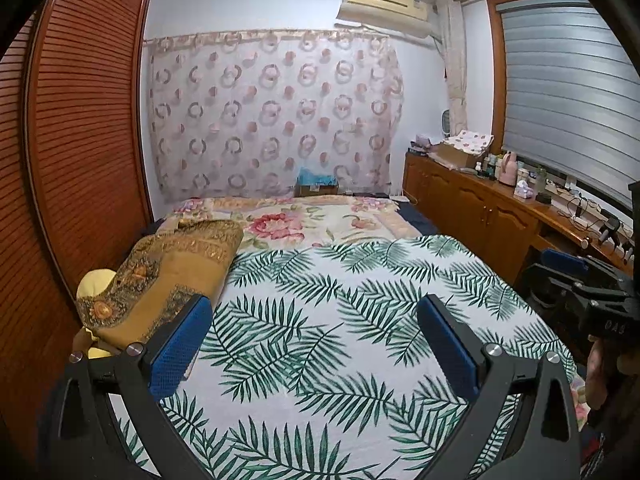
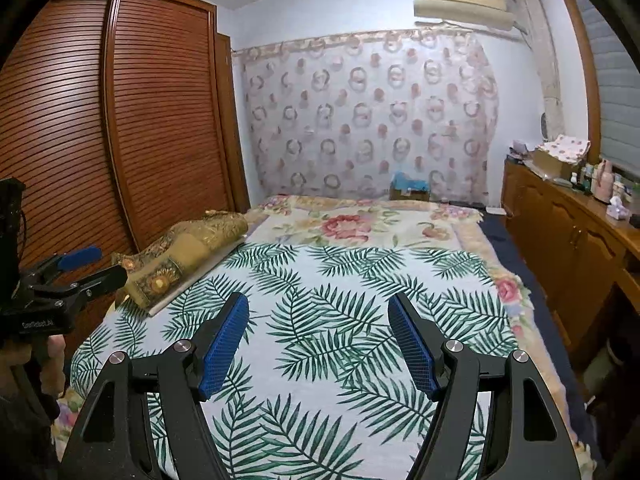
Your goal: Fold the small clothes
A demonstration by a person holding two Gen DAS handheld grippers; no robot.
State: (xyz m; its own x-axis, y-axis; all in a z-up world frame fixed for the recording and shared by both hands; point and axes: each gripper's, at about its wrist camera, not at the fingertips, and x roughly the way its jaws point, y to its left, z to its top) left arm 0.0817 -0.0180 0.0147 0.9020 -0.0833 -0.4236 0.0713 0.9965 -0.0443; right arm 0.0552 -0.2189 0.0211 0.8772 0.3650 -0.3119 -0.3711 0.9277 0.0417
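Grippers — left gripper (image 1: 316, 316), right gripper (image 2: 318, 320) — gape over leaf-print sheet (image 2: 328, 280).

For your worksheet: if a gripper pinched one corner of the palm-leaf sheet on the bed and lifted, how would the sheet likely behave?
The palm-leaf sheet looks thin and lies flat following the bed, so it would probably drape limply, not stay stiff. Only the pinched corner would likely rise at first. It seems light, and might slide over the floral cover beneath.

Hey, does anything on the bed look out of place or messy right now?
Nothing spilled or damaged. One oddity: no small clothes show on the palm-leaf sheet; only a brown patterned pillow lies at its edge.
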